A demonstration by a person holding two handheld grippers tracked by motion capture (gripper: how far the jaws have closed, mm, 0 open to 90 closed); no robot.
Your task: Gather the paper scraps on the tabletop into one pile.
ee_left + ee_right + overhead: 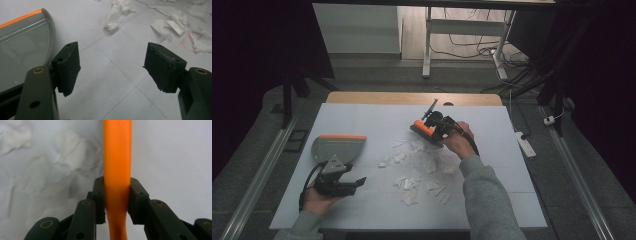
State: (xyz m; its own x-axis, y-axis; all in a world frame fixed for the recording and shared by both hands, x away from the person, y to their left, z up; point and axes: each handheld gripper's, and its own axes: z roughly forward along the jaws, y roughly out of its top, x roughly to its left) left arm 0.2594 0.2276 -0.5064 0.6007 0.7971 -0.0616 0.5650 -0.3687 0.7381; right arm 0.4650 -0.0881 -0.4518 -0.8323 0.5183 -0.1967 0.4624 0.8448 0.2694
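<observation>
— What does the right gripper [117,202] have between its fingers?

— An orange brush handle [117,157]. The two black pads [100,197] are clamped on it from either side, and the handle runs straight up from between them and away over the white table [175,150]. In the high view the same gripper [432,131] holds the brush [424,130] at the far edge of a scatter of torn white paper scraps [424,165].

— Where do the scraps lie from those fingers?

— In the right gripper view the crumpled paper [42,157] lies beside the handle, on one side of the clamped pads; the other side is bare table.

— And the left gripper [112,68]?

— Its fingers [67,67] stand wide apart with nothing between them, only tabletop. A grey dustpan with an orange edge [22,42] lies just beside one pad, whether touching cannot be told. In the high view the dustpan [337,147] lies just beyond that gripper [343,186]
</observation>
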